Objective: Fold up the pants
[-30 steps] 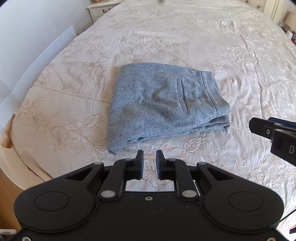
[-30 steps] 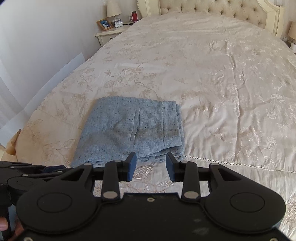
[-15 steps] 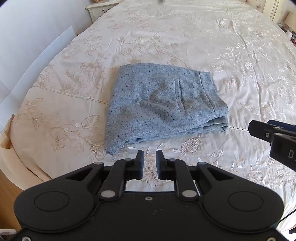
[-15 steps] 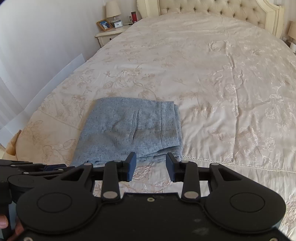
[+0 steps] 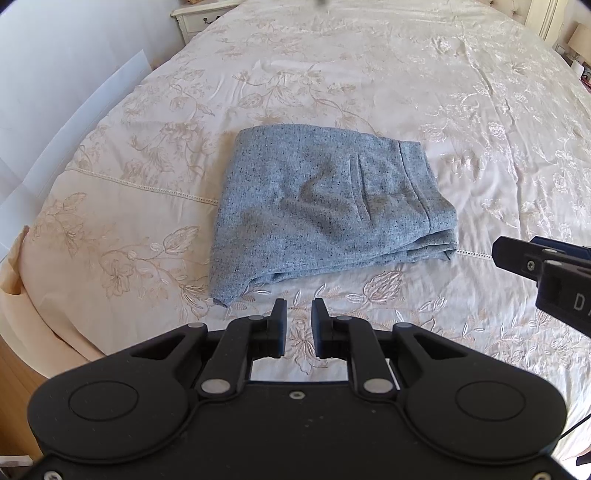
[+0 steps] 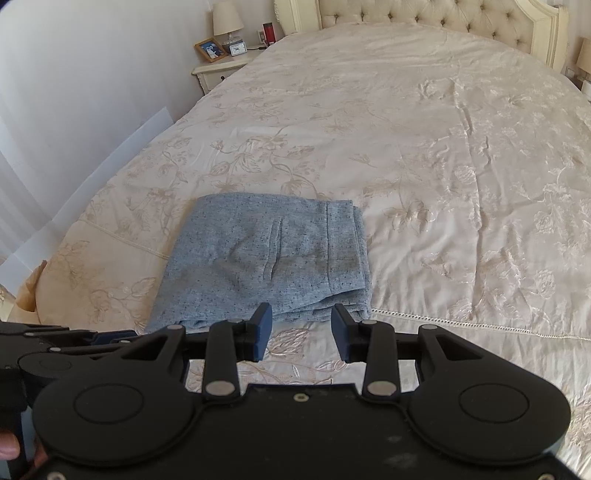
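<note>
The grey-blue speckled pants [image 5: 325,210] lie folded into a compact rectangle on the cream bedspread [image 5: 369,74]; they also show in the right wrist view [image 6: 269,258]. My left gripper [image 5: 299,314] is empty, its jaws a narrow gap apart, hovering just short of the pants' near edge. My right gripper [image 6: 301,321] is open and empty, just in front of the pants' near right corner. Its body shows at the right edge of the left wrist view [image 5: 546,266].
The embroidered bedspread [image 6: 443,147] stretches far and right to a tufted headboard [image 6: 424,18]. A nightstand [image 6: 218,72] with a lamp, frame and clock stands at the far left. The bed's left edge [image 5: 22,258] drops off near a white wall.
Both grippers have drawn back slightly from the pants, which appear a little higher and farther in both views. The jaws have not changed and the pants lie still.
</note>
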Motion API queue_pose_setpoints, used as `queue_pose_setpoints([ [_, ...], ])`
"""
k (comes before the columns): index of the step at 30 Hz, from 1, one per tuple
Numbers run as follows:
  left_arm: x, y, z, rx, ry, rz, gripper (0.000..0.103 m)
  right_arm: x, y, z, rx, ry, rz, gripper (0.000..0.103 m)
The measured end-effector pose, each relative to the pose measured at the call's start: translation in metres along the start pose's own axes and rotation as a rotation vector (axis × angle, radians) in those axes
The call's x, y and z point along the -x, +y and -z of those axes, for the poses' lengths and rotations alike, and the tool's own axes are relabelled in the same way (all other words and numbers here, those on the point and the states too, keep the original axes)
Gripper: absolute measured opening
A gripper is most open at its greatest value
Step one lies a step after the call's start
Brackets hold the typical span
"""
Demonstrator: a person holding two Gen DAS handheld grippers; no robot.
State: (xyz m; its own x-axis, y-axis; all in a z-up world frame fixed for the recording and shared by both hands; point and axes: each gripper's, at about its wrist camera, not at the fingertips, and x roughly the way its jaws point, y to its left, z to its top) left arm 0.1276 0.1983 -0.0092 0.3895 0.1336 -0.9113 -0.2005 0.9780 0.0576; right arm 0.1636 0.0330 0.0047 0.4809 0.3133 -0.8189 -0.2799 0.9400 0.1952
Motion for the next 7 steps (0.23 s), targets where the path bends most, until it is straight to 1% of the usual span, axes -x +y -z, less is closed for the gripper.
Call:
queue_pose_setpoints([
  [7,0.0004,-0.0008,-0.0014,-0.006,-0.010,-0.001,0.023,-0.0011,0.0010,-0.0012,-0.001,0.000,0.000,0.038],
])
